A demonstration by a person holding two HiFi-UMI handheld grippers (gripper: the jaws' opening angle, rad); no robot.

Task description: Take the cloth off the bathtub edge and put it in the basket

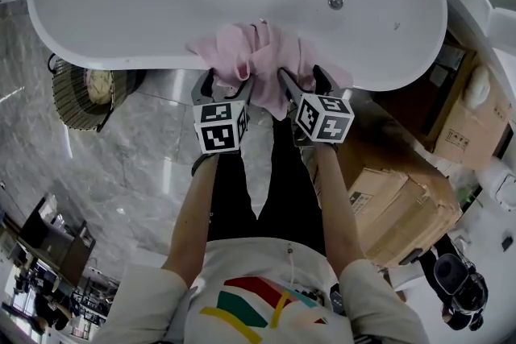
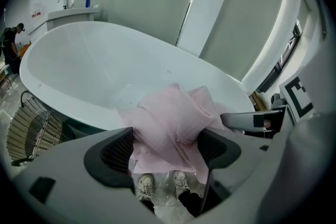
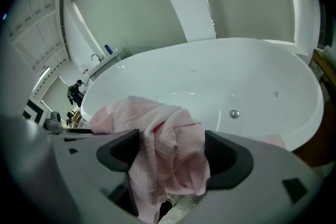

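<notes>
Reaching for the pink cloth (image 1: 258, 52) draped over the near bathtub edge (image 1: 145, 62), holding left gripper (image 1: 227, 83) and right gripper (image 1: 302, 76) wide open astride its folds, gripping nothing, likely needing closing on fabric before lifting toward the basket (image 1: 76, 93).

White bathtub (image 1: 97, 44) stands on grey marble floor (image 1: 137, 165). Pink cloth (image 1: 258, 60) lies bunched over the tub's near rim, hanging down the outside. Wire basket (image 1: 76, 97) on floor just beside tub's left end. At right, cardboard boxes (image 1: 403, 205) on floor.
</notes>
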